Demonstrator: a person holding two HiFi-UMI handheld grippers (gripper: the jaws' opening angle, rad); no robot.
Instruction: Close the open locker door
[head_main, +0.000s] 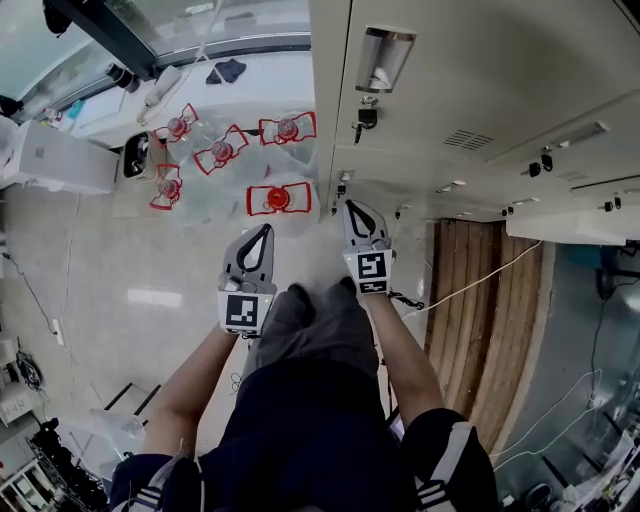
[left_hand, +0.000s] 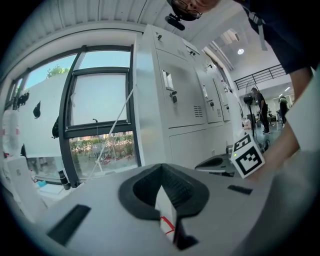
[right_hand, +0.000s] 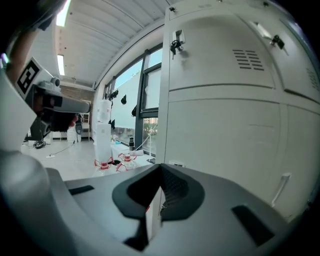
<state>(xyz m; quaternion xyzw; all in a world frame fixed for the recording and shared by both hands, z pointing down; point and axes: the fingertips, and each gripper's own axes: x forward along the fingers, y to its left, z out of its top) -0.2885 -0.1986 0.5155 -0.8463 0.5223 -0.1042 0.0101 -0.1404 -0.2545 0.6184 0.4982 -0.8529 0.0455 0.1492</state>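
A bank of white lockers (head_main: 470, 90) fills the top right of the head view, its doors fitted with small dark latches (head_main: 365, 117). At the right edge a white panel (head_main: 575, 225) juts out from the bank; I cannot tell for sure that it is the open door. The nearest doors (right_hand: 225, 115) (left_hand: 182, 100) look closed in both gripper views. My left gripper (head_main: 255, 250) (left_hand: 162, 170) is shut with nothing in it and hangs over the floor, left of the lockers. My right gripper (head_main: 362, 225) (right_hand: 161, 170) is also shut and empty, close to the locker front.
Several clear water bottles with red handles (head_main: 278, 198) stand on the floor just ahead of my left gripper. A wooden strip of floor (head_main: 490, 310) with a white cable (head_main: 480, 275) lies to the right. A white box (head_main: 60, 160) sits at the far left below the window.
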